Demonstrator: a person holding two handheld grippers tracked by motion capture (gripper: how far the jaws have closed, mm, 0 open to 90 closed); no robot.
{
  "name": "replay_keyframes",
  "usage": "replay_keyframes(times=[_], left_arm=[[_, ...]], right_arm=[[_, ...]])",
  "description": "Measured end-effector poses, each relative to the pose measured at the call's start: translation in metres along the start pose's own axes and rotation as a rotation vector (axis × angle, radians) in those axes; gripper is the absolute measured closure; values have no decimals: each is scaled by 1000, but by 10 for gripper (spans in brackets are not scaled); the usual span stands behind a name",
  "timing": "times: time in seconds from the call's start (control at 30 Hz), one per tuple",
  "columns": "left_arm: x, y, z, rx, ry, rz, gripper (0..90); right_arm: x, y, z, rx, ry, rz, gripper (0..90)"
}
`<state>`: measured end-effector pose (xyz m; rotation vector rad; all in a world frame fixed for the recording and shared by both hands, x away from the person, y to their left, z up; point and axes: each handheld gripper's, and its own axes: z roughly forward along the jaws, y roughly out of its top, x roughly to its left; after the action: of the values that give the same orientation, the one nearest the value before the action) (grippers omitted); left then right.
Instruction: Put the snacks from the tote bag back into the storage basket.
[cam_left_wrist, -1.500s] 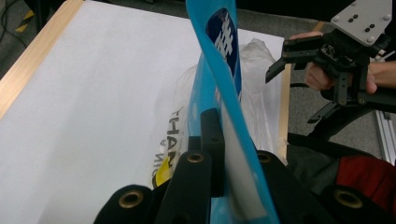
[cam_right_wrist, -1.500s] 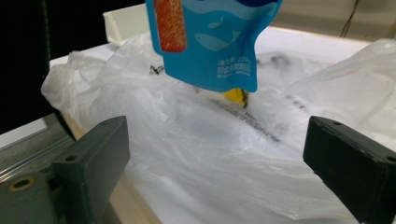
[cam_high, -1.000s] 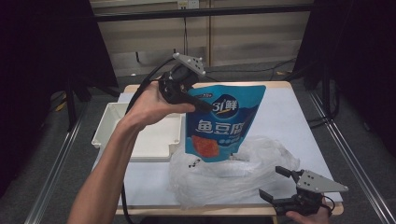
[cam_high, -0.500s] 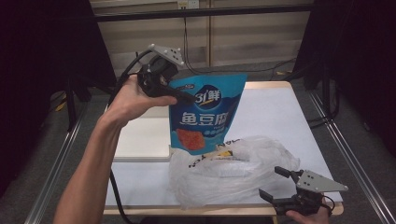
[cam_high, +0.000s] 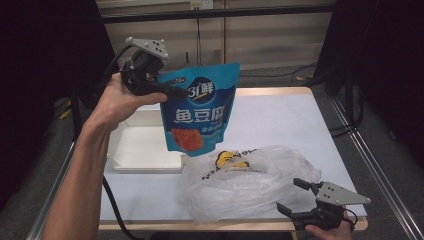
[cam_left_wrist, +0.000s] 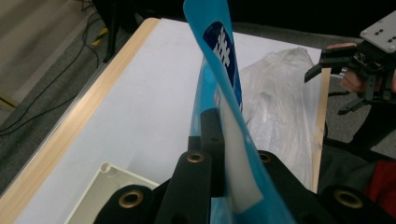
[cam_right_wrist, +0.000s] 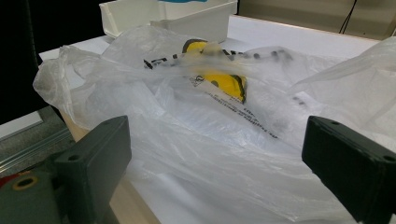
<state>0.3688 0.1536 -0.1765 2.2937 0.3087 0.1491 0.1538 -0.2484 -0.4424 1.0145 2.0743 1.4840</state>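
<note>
Left claw (cam_high: 172, 91) pinches blue pouch (cam_high: 200, 112) aloft; right claw (cam_high: 295, 196) spread beside plastic bag (cam_high: 245, 182)

Pouch (cam_high: 199, 112) in my left gripper (cam_high: 172, 92): blue, white lettering, orange-red patch low. Bag (cam_high: 250, 182) at 5 o'clock from it: clear-whitish plastic, yellow-and-black print. Tray (cam_high: 142, 150) at 8 o'clock: white. Table (cam_high: 280, 120): white top, wood edge. My jaws: black.

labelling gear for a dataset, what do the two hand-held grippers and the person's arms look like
Both are black two-jaw tools with flat rectangular pads. The left hand-held gripper and the right hand-held gripper each carry a grey three-cornered plate dotted with small holes. A black cable trails from the left one. Brass-coloured fasteners sit at the jaw bases. The left forearm is bare, with no sleeve.
</note>
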Motion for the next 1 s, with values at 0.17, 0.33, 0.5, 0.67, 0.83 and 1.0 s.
replay_keyframes(times=[0.17, 0.33, 0.5, 0.67, 0.83, 1.0], left_arm=[[10, -10, -12, -9, 17, -24, 900], [20, -18, -21, -13, 39, -59, 900], [29, -24, -29, -6, 76, -85, 900], [37, -31, -37, -36, 102, -112, 900], [47, -38, -47, -40, 112, -140, 900], [54, -43, -53, -31, 140, -146, 900]], right_arm=[[0, 0, 0, 1, -5, 3, 84], [-1, 0, 0, 1, 0, 3, 84], [0, 0, 0, 6, 2, 13, 84], [0, 0, 1, 7, 4, 6, 84], [0, 0, 1, 10, 5, 10, 84], [0, 0, 2, 12, 7, 9, 85]])
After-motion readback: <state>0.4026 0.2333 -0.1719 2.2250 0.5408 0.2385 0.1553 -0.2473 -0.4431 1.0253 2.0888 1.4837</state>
